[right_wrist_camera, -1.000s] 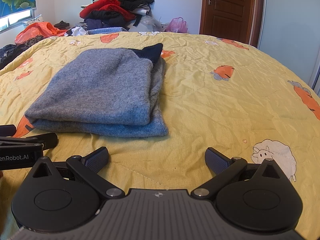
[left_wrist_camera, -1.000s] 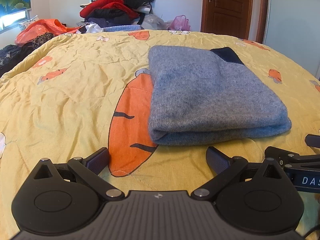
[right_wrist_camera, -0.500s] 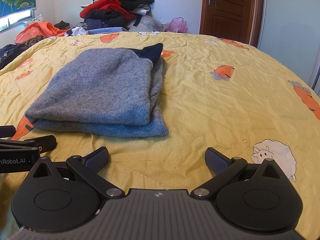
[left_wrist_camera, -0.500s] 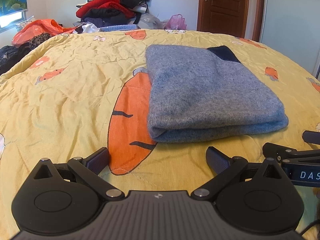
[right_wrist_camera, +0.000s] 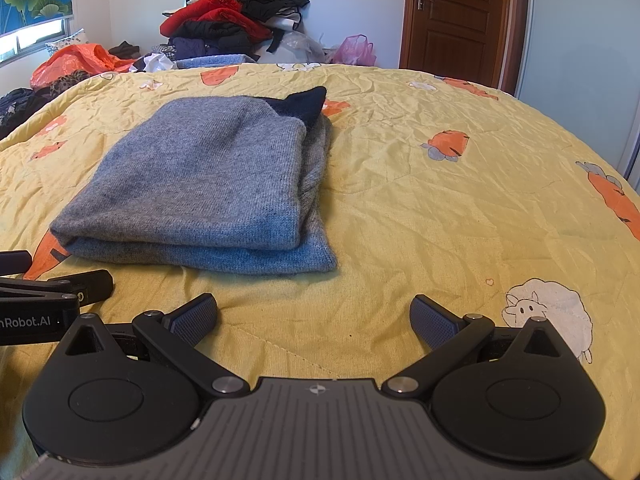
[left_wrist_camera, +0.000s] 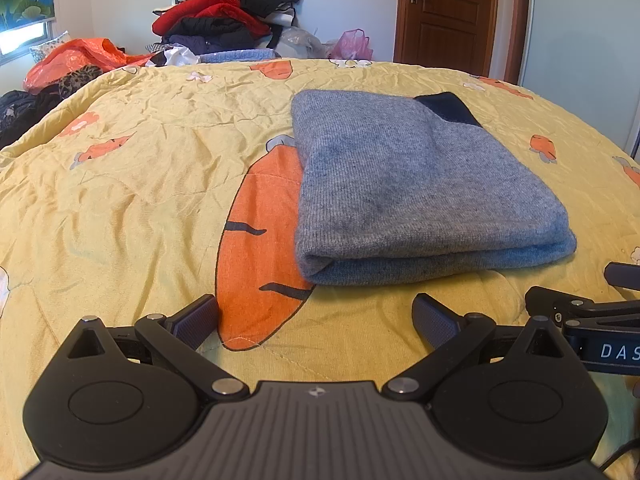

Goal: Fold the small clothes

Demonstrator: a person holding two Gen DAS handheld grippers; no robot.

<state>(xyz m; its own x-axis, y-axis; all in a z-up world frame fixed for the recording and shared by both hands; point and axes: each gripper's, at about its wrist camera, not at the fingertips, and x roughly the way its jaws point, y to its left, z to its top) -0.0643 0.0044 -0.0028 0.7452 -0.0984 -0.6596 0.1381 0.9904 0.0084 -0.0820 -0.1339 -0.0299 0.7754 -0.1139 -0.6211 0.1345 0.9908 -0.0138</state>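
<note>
From the left wrist, the left tongs [left_wrist_camera: 316, 316] gape empty over the bed [left_wrist_camera: 120, 208]; the folded grey sweater [left_wrist_camera: 420, 188] lies mid-bed, a clothes pile [left_wrist_camera: 228, 20] at the far edge. From the right wrist, the right tongs [right_wrist_camera: 314, 316] also gape empty, nothing between them and the sweater [right_wrist_camera: 208, 184].

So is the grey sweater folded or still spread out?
Folded. The sweater lies in stacked layers on the bed, fold edge nearest the camera.
</note>
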